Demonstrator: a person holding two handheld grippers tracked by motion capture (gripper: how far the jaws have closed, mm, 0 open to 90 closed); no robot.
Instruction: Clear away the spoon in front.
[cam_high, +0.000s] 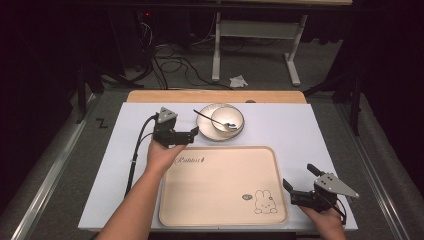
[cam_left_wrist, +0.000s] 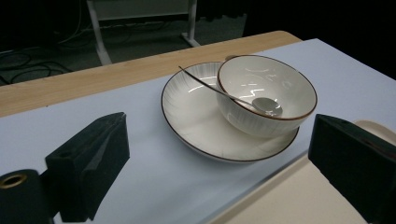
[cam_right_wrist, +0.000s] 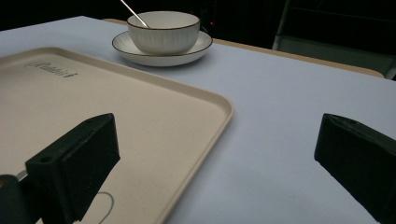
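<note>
White bowl (cam_high: 228, 119) with a thin dark-brown rim line, faint vertical ribbing on the outer wall, glossy inside. It sits on a white plate (cam_high: 206, 128) with the same dark rim and fine radial lines; bowl is off-centre, toward the plate's right side in the high view. A metal spoon (cam_high: 216, 119) lies with its head inside the bowl, its thin handle leaning over the bowl's rim and out above the plate to the left. The stack stands on the pale mat (cam_high: 300, 125) just beyond the far edge of the beige tray (cam_high: 220, 200), near the tray's middle, not touching it. Left gripper (cam_high: 194, 133) is just beside the plate's left edge, jaws spread wide, nothing between them; in the left gripper view the plate (cam_left_wrist: 196, 126), bowl (cam_left_wrist: 266, 98) and spoon (cam_left_wrist: 233, 95) lie ahead between the two jaws. Right gripper (cam_high: 297, 181) sits at the tray's near right corner, well apart from the bowl, jaws also wide and empty. Hard to read: the spoon's head in the right gripper view is hidden inside the bowl (cam_right_wrist: 163, 31), only the handle (cam_right_wrist: 134, 14) pokes up, cut by the top edge. Tray print is partly legible, a rabbit drawing and script lettering. Room behind the table is dark; cables and a table frame are dimly visible.
</note>
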